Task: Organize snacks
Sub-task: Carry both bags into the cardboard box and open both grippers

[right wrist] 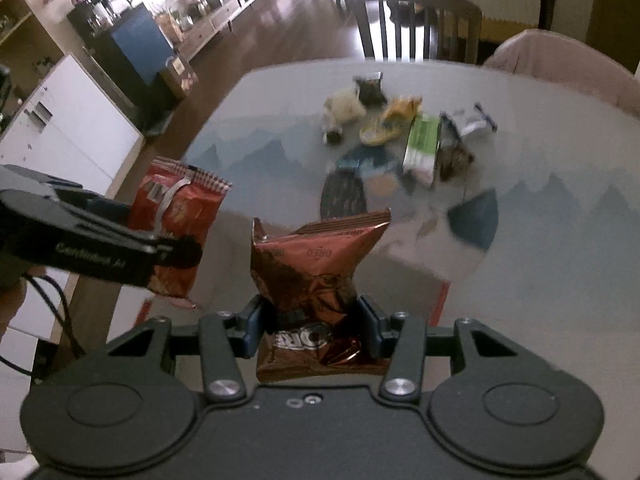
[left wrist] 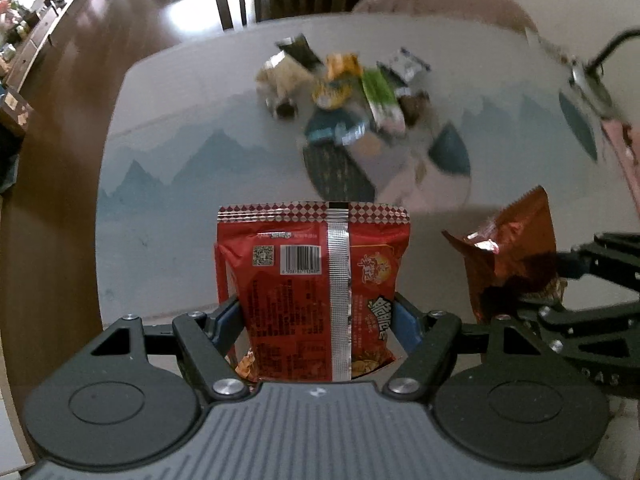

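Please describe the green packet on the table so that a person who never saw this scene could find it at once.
Look at the round table with the blue mountain pattern; a small heap of snacks lies on its far part. At the right side of this heap lies the green packet, long and flat, beside a yellow packet. It is the only bright green item there.

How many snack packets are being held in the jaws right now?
2. The red snack packet is clamped in the left gripper; the brown Oreo packet is clamped in the right gripper. Others lie on the table.
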{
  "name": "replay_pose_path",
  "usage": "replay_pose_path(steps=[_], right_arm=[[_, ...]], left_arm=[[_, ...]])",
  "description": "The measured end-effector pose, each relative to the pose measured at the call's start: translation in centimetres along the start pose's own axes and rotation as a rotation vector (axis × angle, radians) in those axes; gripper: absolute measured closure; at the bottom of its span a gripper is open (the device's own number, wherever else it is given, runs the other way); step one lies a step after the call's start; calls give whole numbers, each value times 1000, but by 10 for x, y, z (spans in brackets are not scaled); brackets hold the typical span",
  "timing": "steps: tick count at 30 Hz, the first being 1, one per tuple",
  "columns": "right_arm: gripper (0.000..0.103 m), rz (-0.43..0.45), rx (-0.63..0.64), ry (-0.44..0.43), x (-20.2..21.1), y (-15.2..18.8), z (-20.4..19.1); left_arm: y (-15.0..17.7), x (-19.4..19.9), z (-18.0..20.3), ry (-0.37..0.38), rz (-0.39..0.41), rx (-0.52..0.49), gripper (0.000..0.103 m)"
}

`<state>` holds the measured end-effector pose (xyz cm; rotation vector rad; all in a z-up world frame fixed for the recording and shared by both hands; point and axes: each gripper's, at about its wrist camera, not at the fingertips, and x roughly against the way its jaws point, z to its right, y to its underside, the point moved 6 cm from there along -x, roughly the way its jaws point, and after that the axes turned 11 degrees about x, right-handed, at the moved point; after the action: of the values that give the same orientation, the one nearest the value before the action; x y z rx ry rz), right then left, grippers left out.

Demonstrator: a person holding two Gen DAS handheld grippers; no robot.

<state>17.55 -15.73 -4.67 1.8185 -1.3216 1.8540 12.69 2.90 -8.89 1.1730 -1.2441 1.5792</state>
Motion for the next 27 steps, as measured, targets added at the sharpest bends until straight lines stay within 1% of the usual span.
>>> replay_pose_path(steps=[2,5,7,12,15,19,22,27], right_arm=[[55,-24,1,2,-10,11,-6],[55,-54,8,-1,-21,26,-17],[55,-76,23,9,-30,36,-23],[55,-124,37,34,-51,57,-28],[55,-138,36,34,-60,64,-29],[55,-165,59,62,-72,72,-30],[55,-165,98,84,-76,74,-35],[55,-182,120,97,-82,77,-39]], left_arm=[[10,-8,0,-15,-16,-15,27],[26,-20,3,-15,-41,-37,27],[37,-28,5,-11,-55,-53,27],[55,-49,5,-31,-89,-61,27],[60,-58,6,-45,-89,-75,27],[68,-72,7,-65,-115,-81,27],[71,-81,4,-76,-130,-72,27],[72,-87,2,-88,-156,-68,27]])
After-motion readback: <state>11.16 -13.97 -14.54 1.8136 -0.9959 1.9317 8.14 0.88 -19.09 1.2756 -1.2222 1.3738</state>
